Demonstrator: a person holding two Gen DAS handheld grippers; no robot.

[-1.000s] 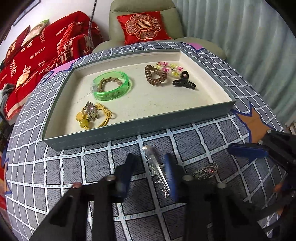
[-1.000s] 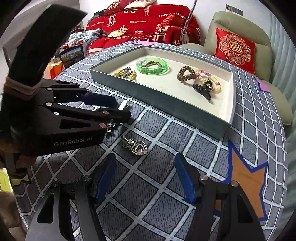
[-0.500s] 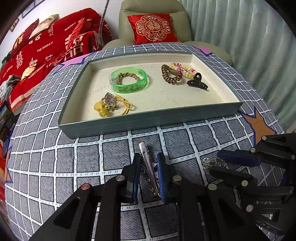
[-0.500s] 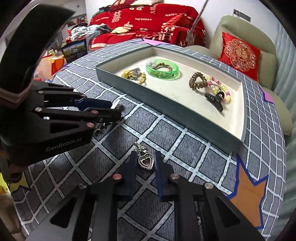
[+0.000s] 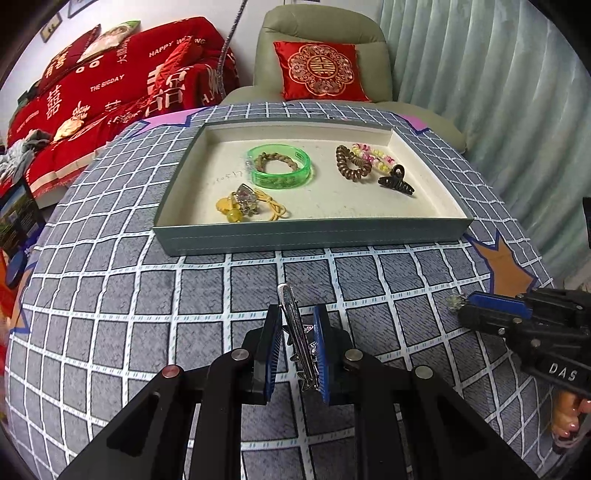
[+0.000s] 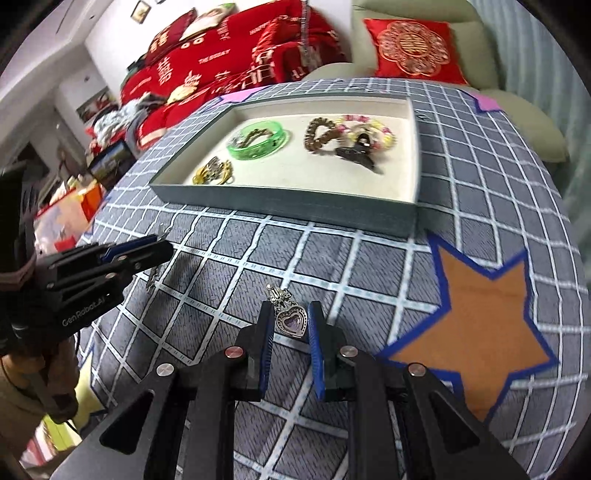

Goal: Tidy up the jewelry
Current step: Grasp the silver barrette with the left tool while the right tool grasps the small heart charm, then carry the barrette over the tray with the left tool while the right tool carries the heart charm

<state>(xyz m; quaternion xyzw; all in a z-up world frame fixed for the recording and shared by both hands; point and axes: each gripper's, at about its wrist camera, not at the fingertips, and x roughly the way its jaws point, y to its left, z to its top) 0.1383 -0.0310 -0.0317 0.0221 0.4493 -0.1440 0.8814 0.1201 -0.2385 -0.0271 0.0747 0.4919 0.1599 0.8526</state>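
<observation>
My left gripper (image 5: 297, 314) is shut on a long silver hair clip (image 5: 297, 332), held a little above the checked tablecloth (image 5: 110, 295) in front of the tray. My right gripper (image 6: 290, 314) is shut on a silver heart pendant (image 6: 292, 320) with a purple stone. Each gripper shows in the other's view, the left gripper (image 6: 162, 245) at the left and the right gripper (image 5: 465, 304) at the right. The grey tray (image 5: 314, 232) holds a green bangle (image 5: 280, 166), a brown coil hair tie (image 5: 351, 164), a beaded bracelet (image 5: 373, 155), a black claw clip (image 5: 397, 182) and a yellow bead charm (image 5: 240, 205).
An orange star patch (image 6: 480, 325) lies on the cloth right of my right gripper. Behind the table stand a green armchair (image 5: 325, 33) with a red cushion (image 5: 319, 72) and a sofa under red bedding (image 5: 92, 96). A person's hand (image 5: 569, 424) holds the right gripper.
Both grippers closed from open onto their items, the left on the hair clip and the right on the heart pendant. Both then lifted slightly off the cloth, and the right wrist rolled.
</observation>
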